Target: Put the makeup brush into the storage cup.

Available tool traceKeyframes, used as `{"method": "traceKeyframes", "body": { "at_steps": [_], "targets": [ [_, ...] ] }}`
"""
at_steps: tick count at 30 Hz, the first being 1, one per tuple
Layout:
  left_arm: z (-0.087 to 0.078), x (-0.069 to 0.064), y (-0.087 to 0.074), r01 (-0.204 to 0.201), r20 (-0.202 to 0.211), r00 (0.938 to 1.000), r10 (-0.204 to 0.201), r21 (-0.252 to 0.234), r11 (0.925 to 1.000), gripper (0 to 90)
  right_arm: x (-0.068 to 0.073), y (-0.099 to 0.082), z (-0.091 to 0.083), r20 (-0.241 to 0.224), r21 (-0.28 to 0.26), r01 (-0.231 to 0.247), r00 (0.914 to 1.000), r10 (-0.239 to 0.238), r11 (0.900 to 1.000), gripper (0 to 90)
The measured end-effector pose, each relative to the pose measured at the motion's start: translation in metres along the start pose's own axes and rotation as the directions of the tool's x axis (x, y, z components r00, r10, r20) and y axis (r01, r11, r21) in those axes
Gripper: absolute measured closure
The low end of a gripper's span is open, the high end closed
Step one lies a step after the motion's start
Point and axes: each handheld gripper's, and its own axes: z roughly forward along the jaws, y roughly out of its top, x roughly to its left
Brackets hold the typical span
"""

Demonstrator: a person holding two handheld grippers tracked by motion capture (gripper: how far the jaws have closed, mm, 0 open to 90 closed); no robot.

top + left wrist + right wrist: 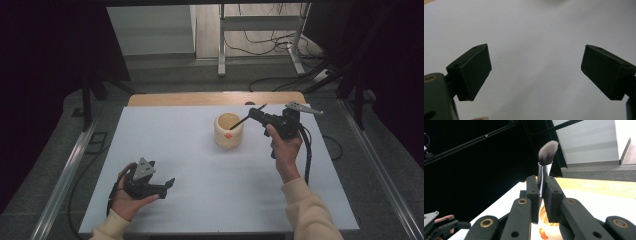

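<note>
Nearest the person, the left gripper (167,184) rests low over the pale blue-white table top (175,145), its jaws spread wide with nothing between them; in the left gripper view the two black pads (475,71) frame bare table. It seems to be waiting, with no part in the work at this point.

Farther out, the right gripper (251,114) is clamped tight on a slim make-up brush with a silver ferrule and a soft grey tuft (547,152). In the right gripper view the brush stands up between the closed jaws, tuft uppermost; in the high view its dark handle end slants down to the mouth of the round cream-coloured holder cup with a small orange mark (229,131).

So the brush is picked up and held at the cup's rim (whether its tip is already inside cannot be told). What seems left is lowering it in and letting go.
</note>
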Motion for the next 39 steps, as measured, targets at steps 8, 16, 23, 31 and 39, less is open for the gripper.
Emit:
{"method": "traceKeyframes", "body": {
  "at_steps": [8, 16, 23, 31, 39],
  "targets": [
    [0.000, 0.000, 0.000, -0.001, 0.001, 1.0000, 0.001, 0.001, 1.0000, 9.6, -0.003, 0.011, 0.004, 0.029, 0.008, 0.008, 0.9996, -0.008, 0.9999, 82.9],
    [0.000, -0.001, 0.001, 0.000, 0.005, 1.0000, 0.000, 0.000, 1.0000, 9.7, -0.006, 0.021, 0.011, 0.049, 0.019, 0.009, 0.9988, -0.010, 0.9998, 82.8],
    [0.001, -0.001, 0.000, 0.000, 0.008, 1.0000, 0.000, 0.002, 1.0000, 9.7, -0.008, 0.026, 0.020, 0.066, 0.036, 0.004, 0.9978, -0.006, 0.9993, 82.8],
    [0.001, -0.001, 0.000, 0.002, 0.012, 0.9999, -0.002, 0.002, 1.0000, 9.7, -0.011, 0.026, 0.034, 0.087, 0.070, 0.006, 0.9961, -0.013, 0.9976, 82.8],
    [0.002, -0.001, 0.000, 0.003, 0.013, 0.9999, -0.003, 0.003, 1.0000, 9.7, -0.017, 0.018, 0.045, 0.115, 0.104, 0.009, 0.9932, -0.020, 0.9946, 82.8]
  ]
}}
